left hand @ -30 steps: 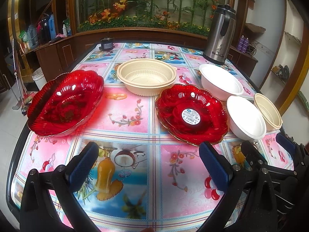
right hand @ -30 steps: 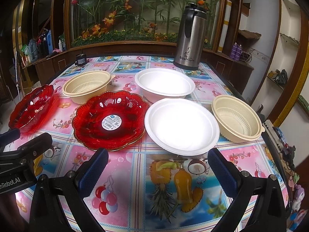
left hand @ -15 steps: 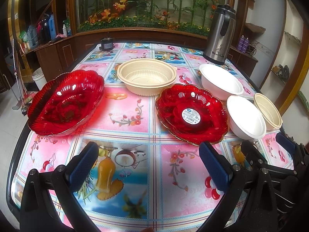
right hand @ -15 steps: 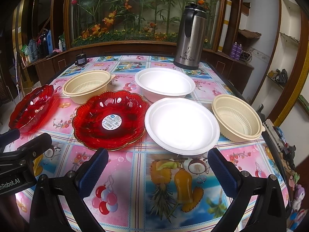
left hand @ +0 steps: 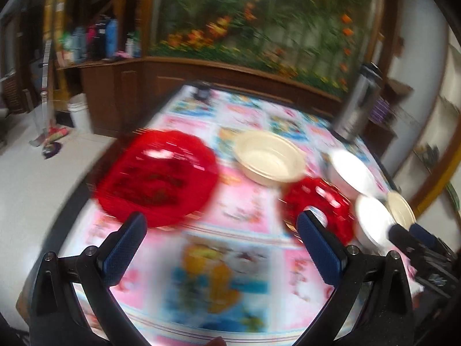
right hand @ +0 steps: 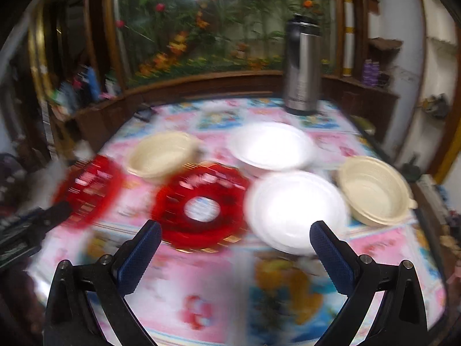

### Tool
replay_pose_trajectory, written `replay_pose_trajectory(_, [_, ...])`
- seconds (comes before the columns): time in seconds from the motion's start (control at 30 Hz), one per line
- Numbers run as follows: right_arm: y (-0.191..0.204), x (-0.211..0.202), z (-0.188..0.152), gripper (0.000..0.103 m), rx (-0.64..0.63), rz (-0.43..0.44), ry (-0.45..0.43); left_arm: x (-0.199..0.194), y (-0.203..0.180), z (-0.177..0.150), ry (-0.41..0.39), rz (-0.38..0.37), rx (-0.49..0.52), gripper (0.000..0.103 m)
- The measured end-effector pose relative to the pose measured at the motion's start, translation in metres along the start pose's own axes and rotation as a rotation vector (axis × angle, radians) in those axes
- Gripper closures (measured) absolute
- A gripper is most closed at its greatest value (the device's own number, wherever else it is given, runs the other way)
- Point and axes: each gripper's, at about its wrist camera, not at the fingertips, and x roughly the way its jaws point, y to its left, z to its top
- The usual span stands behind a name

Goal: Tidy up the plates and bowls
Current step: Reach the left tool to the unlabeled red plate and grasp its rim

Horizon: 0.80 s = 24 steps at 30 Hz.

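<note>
Ahead of the right gripper (right hand: 234, 238): glossy red scalloped plastic plate (right hand: 201, 204) with white centre label, plain white foam plate (right hand: 296, 210), ribbed cream plastic bowl (right hand: 374, 191). Table (right hand: 207, 294): pink-and-blue fruit-print squares.

Left gripper (left hand: 222, 230), right gripper (right hand: 235, 236), black frames, blue textured pads, silver screws
</note>
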Motion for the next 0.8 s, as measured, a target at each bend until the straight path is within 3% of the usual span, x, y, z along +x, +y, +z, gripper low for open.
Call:
replay_pose_trajectory(0.1, [0.023, 0.005, 0.009, 0.0, 0.003, 0.145, 0.04, -0.003, 0.041, 0.009, -0.015, 0.057, -0.075, 0.0])
replay_pose_trajectory(0.3, [0.086, 0.048, 0.027, 0.001, 0.05, 0.396, 0.193, 0.028, 0.09, 0.022, 0.057, 0.176, -0.13, 0.0])
replay_pose_trajectory(0.43, [0.119, 0.087, 0.036, 0.003, 0.081, 0.447, 0.301, 0.057, 0.111, 0.031, 0.117, 0.209, -0.177, 0.0])
replay_pose_trajectory(0.67, [0.146, 0.169, 0.032, 0.024, 0.143, 0.411, 0.505, 0.086, 0.114, 0.035, 0.172, 0.212, -0.161, 0.0])
replay_pose_trajectory(0.8, [0.145, 0.197, 0.031, 0.032, 0.184, 0.399, 0.557, 0.101, 0.122, 0.038, 0.211, 0.191, -0.191, 0.014])
